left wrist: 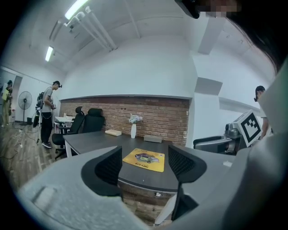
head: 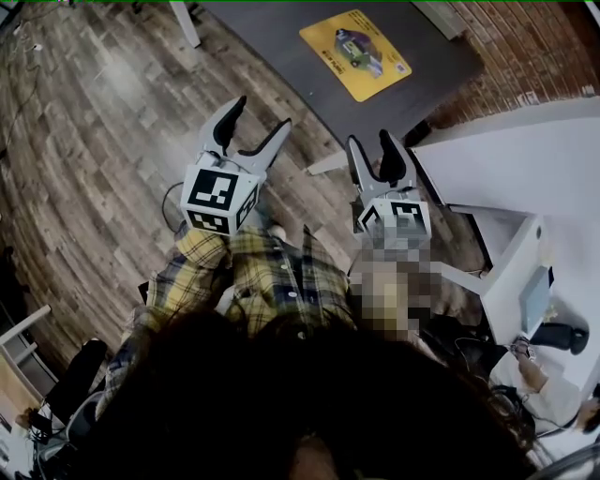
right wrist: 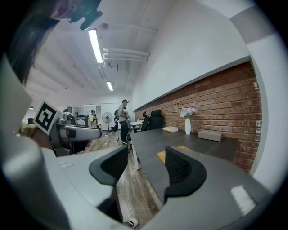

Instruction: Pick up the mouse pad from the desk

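The room was lit from above by ceiling tube lights (left wrist: 75,7), which were blown out to white glare in both gripper views. The head view was rendered dimmer, with the wooden floor (head: 103,141) darkened toward the left edge. Strong fisheye bending and black corners were seen in the gripper views. The mouse pad (head: 355,53) was kept sharp, while the near dark hair (head: 309,403) was blurred.

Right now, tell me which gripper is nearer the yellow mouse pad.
Right, narrowly. The right gripper hangs at the desk's near edge, almost in line with the mouse pad; the left gripper is off to its left, over the wooden floor.
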`<state>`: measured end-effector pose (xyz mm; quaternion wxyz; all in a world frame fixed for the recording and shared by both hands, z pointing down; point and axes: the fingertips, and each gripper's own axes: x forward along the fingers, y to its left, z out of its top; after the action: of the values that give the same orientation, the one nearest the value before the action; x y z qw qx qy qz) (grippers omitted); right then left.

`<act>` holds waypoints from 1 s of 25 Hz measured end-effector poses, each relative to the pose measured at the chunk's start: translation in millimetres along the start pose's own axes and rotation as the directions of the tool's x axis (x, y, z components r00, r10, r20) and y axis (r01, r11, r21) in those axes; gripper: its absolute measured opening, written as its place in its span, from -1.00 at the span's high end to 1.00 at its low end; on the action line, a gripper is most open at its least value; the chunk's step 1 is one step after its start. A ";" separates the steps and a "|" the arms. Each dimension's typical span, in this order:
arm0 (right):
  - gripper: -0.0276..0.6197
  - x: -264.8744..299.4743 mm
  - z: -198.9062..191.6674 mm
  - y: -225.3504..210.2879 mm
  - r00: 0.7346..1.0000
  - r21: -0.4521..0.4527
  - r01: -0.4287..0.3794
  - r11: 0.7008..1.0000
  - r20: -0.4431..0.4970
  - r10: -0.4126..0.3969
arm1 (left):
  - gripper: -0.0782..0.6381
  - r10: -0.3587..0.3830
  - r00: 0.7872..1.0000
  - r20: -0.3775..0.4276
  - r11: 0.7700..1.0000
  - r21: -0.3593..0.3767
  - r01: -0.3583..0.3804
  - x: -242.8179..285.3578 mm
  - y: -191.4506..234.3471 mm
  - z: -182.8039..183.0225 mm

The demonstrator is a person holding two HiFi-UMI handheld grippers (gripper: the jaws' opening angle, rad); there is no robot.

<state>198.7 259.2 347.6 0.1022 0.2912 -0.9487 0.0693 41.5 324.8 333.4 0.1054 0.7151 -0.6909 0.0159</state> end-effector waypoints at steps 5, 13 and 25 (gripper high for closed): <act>0.16 60.6 14.3 -11.9 1.000 0.007 0.014 1.000 -0.005 -0.014 | -0.10 -0.009 1.000 -0.013 1.000 0.005 0.009 48.8 49.6 15.6; 0.13 142.9 39.4 -40.9 0.997 0.024 0.074 0.997 -0.011 -0.074 | -0.10 -0.066 0.997 -0.041 0.998 0.019 0.067 122.0 109.4 35.5; 0.02 208.0 41.1 -40.9 0.992 0.056 0.124 0.991 -0.034 -0.122 | -0.11 -0.121 0.991 -0.053 0.992 0.016 0.122 163.4 171.1 39.8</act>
<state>47.2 105.7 359.4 0.1122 0.3507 -0.9249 0.0946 -125.6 153.0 344.1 0.1173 0.7562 -0.6428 0.0349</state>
